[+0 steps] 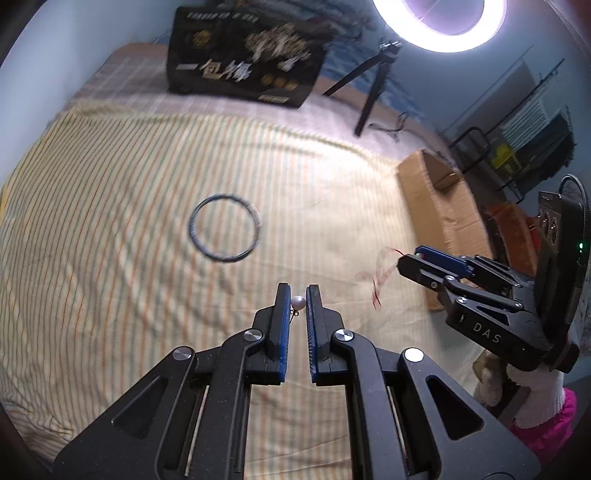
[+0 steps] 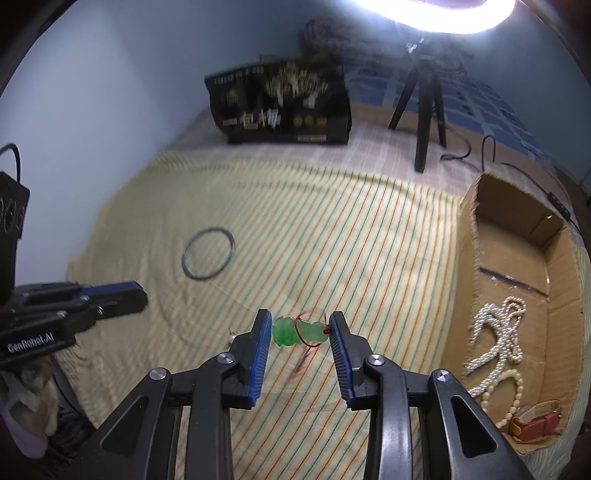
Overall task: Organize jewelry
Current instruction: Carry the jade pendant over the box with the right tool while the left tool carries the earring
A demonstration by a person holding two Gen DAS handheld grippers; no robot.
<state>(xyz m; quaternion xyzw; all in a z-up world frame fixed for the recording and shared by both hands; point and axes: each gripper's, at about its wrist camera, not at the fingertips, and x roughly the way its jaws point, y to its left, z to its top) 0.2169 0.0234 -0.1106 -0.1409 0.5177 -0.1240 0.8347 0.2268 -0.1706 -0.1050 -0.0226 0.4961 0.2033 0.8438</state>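
Item 1: green pendant (image 2: 295,330) on red cord (image 2: 306,345), lying on striped cloth (image 2: 332,229) between the blue pads of the right gripper (image 2: 300,326). Jaws are spread, w/ gaps seen both sides; nothing clamped.

Item 2: pearl earring (image 1: 298,302), 1 pc, sitting between the tips of the left gripper (image 1: 297,300). Jaws are narrowed round it w/ slim gaps each side; contact cannot be told.

Item 3: dark bangle (image 1: 225,228), 1 pc, flat on cloth, well apart from both tools, w/ open cloth all round it.

Item 4: cardboard box (image 2: 469,236) at right edge of cloth, top open. Contents: white pearl strand (image 2: 495,332), cream bead strand (image 2: 511,391), red strap item (image 2: 535,424).

Surface: cloth over a checked sheet (image 1: 147,70); the cloth's far edge is seen short of the back items.

Room: black printed box (image 1: 243,55) by blue wall (image 2: 110,92); tripod (image 2: 424,107), 1; ring light (image 1: 439,22), lit.
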